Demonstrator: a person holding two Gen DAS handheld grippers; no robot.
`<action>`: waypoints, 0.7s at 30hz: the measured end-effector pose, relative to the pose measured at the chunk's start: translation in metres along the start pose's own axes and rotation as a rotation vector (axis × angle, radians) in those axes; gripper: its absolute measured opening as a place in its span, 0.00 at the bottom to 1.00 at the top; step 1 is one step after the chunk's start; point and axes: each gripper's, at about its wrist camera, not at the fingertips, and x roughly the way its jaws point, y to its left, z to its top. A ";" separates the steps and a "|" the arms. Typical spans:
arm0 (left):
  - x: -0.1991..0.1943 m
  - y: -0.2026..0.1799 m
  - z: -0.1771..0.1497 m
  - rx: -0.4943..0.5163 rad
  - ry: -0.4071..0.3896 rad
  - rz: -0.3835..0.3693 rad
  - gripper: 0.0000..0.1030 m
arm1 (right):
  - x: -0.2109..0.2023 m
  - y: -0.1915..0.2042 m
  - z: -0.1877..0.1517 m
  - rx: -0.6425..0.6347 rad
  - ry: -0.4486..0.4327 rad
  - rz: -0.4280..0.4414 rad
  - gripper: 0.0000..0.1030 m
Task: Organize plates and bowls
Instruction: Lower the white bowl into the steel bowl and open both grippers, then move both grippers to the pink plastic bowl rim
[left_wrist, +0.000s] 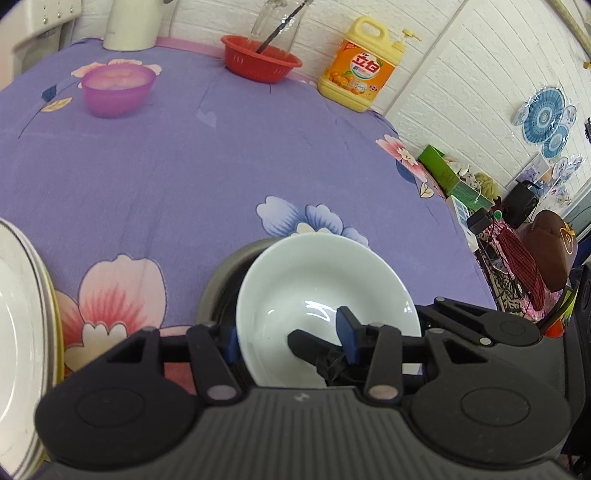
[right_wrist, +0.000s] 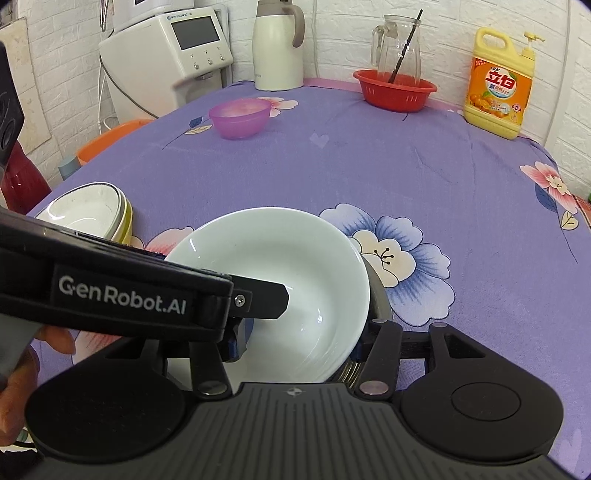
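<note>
a white bowl (right_wrist: 273, 291) sits low in the middle of the worktop (right_wrist: 369, 166), nested in a grey metal bowl (left_wrist: 221, 280) whose rim shows at its 9 o'clock in the left view and at its 3 o'clock in the right view. the left gripper (left_wrist: 291, 343) has its fingers closed onto the white bowl's rim, one blue pad outside at 8 o'clock and the other inside the basin. the right gripper (right_wrist: 295, 347) has its fingers spread wide on either side of the two bowls, and whether they press on anything cannot be told. in the right view the left gripper reaches in from 9 o'clock, one finger over the basin. a stack of plates (right_wrist: 88, 214) lies at 10 o'clock of the white bowl, apart from it. farther back on the purple flowered cloth stand a purple bowl (right_wrist: 240, 118) at 11 o'clock, a red basket (right_wrist: 395, 90) at 1 o'clock with a glass jug (right_wrist: 400, 48) just behind it, a yellow soap bottle (right_wrist: 498, 85) at 2 o'clock and a white kettle (right_wrist: 279, 44) at 12 o'clock.
</note>
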 end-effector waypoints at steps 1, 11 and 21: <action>0.000 0.000 0.000 0.007 -0.003 0.002 0.44 | 0.000 -0.001 0.000 0.003 -0.003 0.003 0.85; -0.019 -0.014 0.008 0.100 -0.100 0.023 0.71 | -0.012 0.003 0.000 0.007 -0.052 -0.021 1.00; -0.060 0.003 0.028 0.089 -0.186 0.017 0.73 | -0.050 -0.007 0.005 0.038 -0.141 -0.064 1.00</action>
